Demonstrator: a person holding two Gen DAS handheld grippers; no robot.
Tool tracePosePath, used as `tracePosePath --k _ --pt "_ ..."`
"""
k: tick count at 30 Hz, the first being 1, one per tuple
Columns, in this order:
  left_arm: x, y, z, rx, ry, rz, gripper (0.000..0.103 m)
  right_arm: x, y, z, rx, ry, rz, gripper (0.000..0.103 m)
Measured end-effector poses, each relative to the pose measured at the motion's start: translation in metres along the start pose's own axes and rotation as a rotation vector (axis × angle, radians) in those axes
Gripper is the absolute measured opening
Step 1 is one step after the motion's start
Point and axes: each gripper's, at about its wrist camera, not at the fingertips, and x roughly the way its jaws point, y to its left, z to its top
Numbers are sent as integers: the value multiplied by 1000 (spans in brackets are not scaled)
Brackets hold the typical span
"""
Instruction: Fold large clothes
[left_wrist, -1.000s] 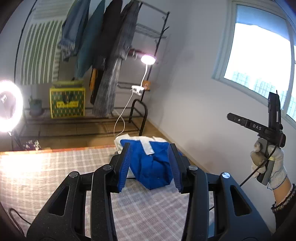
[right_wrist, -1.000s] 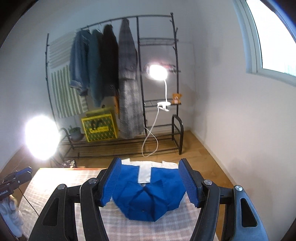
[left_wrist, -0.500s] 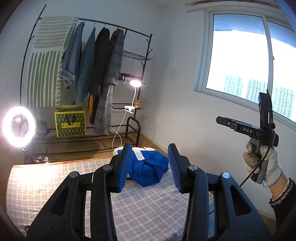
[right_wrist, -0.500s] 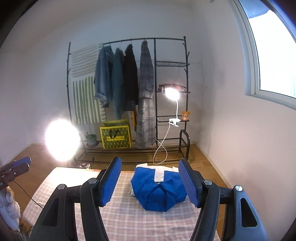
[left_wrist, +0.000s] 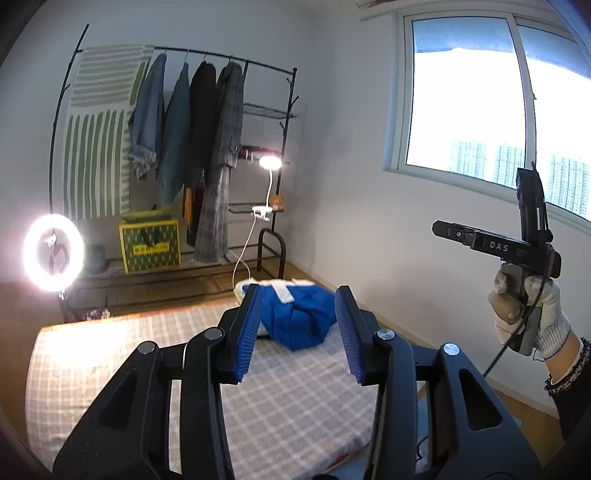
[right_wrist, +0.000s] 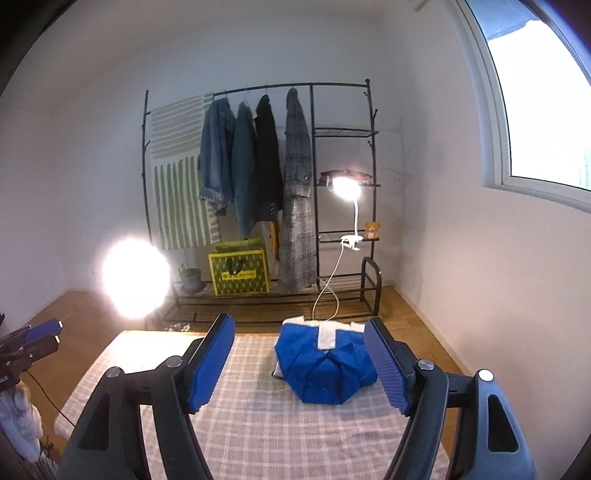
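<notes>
A folded blue garment with white trim (left_wrist: 299, 317) lies at the far right end of the checked table (left_wrist: 147, 354); it also shows in the right wrist view (right_wrist: 327, 367). My left gripper (left_wrist: 299, 332) is open and empty, held well above and back from the garment. My right gripper (right_wrist: 301, 358) is open and empty, also raised and back from it. The right gripper's body shows in the left wrist view (left_wrist: 517, 251), held high in a gloved hand at the right. The left gripper shows at the left edge of the right wrist view (right_wrist: 29, 343).
A black clothes rack (right_wrist: 258, 177) with hanging jackets stands behind the table, with a yellow-green bag (right_wrist: 238, 271) below. A ring light (left_wrist: 53, 253) glows at the left and a clip lamp (right_wrist: 345, 188) at the rack's right. A white wall and window (left_wrist: 480, 110) are on the right.
Both grippers have pulled up and back from the folded garment, so it looks smaller and farther. Both stay open and empty.
</notes>
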Motion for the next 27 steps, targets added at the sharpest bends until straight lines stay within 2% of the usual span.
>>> tracePosePath --k 3,6,8,13,15,20,25,27 --pt "1 7 -21 -21 26 1 44 2 8 -19 4 2 3 88" --pt "5 14 -41 -35 47 7 62 9 13 -38 19 13 -13 95" --pt "10 17 -53 -29 56 18 63 17 16 -50 31 23 -26 102" --pt "23 21 -78 -14 82 43 78 35 22 -77 15 38 -62 103" --pt "28 23 -86 -5 83 59 81 42 24 -86 22 43 -73 103" --pt "38 26 -102 15 82 81 101 62 32 -111 23 58 -99 103" --pt "52 30 -113 38 109 142 103 81 35 -135 58 84 -104 103" --pt "58 31 -119 40 124 130 103 86 35 -142 75 85 -109 103"
